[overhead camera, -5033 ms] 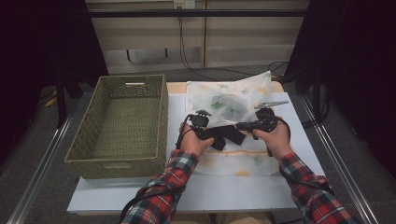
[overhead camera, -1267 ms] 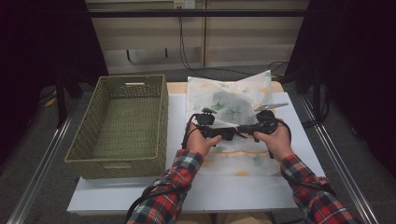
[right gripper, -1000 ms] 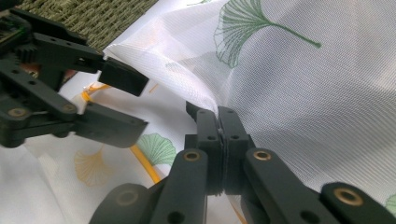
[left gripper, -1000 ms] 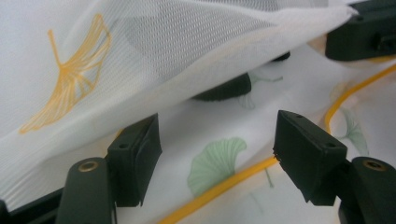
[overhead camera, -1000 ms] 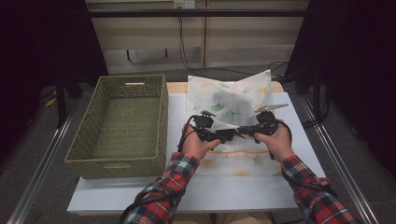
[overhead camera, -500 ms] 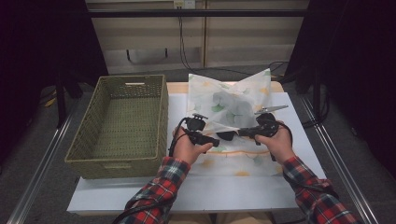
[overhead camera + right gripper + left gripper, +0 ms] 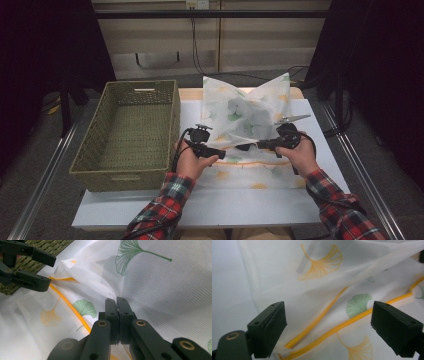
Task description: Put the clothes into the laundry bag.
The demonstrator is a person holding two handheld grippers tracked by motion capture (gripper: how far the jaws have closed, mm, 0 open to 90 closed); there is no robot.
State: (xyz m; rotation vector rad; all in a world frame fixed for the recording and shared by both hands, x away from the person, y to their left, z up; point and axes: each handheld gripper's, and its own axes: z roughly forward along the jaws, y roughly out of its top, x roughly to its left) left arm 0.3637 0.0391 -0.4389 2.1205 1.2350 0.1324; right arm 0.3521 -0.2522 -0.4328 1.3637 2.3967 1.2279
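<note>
mesh laundry bag (image 7: 248,116) on white table (image 7: 150,210), right of wicker basket (image 7: 131,131) | right gripper (image 7: 117,302) clamped on mesh fold | left gripper (image 7: 329,322) agape at zipper (image 7: 342,325) end | light, limp, slippery; best gripped along zipper hem

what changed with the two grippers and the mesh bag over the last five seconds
The left gripper moved left, away from the right gripper, and now stands open at the bag's yellow zip. The right gripper stayed shut on the mesh bag, whose lifted part rose higher. The basket did not move.
</note>
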